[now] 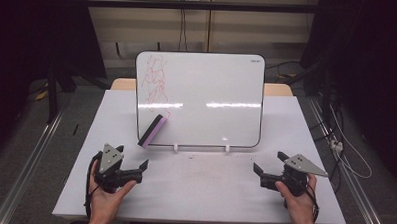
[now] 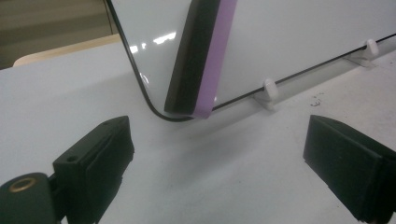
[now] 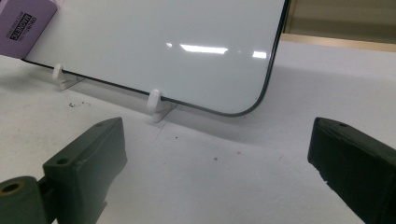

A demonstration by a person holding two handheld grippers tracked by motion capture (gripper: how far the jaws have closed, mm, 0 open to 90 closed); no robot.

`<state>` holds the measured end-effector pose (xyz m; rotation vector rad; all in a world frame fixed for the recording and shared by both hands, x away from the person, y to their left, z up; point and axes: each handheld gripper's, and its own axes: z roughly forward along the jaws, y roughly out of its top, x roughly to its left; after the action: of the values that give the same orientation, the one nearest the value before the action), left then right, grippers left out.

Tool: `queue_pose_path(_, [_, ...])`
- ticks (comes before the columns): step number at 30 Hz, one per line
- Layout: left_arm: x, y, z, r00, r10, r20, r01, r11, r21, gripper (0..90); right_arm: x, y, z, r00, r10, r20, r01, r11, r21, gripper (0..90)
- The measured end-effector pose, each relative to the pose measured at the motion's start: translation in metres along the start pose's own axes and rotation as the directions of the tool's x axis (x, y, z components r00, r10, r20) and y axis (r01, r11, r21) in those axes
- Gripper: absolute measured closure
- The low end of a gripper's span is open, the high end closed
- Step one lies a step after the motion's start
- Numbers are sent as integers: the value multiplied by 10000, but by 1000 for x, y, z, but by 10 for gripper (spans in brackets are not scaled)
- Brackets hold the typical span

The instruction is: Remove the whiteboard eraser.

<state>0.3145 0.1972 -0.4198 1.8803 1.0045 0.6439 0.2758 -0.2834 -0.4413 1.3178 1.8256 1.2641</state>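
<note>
A glossy white rectangular whiteboard with a black rim (image 1: 207, 100) stands propped on two small white clips on the pale table (image 1: 198, 192). Red scribbles (image 1: 155, 80) mark its left part. A purple and black block eraser (image 1: 152, 131) sticks near its lower left corner. The left gripper (image 1: 135, 160) and right gripper (image 1: 269, 162), jaws apart, rest on the table in front, well apart.

Whiteboard (image 1: 212, 92) showing glossy white face, thin black rim, red scribbles trailing down left part. Eraser (image 1: 152, 131) sitting against board, wearing purple back over black felt; black lettering showing on purple in right gripper view. Board feet (image 1: 226, 148) showing white. Table (image 1: 198, 192) lying pale white, dark specks dotting it near feet. Left gripper (image 1: 133, 157) and right gripper (image 1: 269, 162) both showing black, each carrying grey plate. Wooden tan edge peeking behind table.
</note>
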Motion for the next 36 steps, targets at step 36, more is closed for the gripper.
queue_pose_path(36, [1, 44, 43, 9905, 1236, -598, -1227, 9923, 191, 121, 2, -2, 8, 9996, -285, 6, 285, 9990, 343, 43])
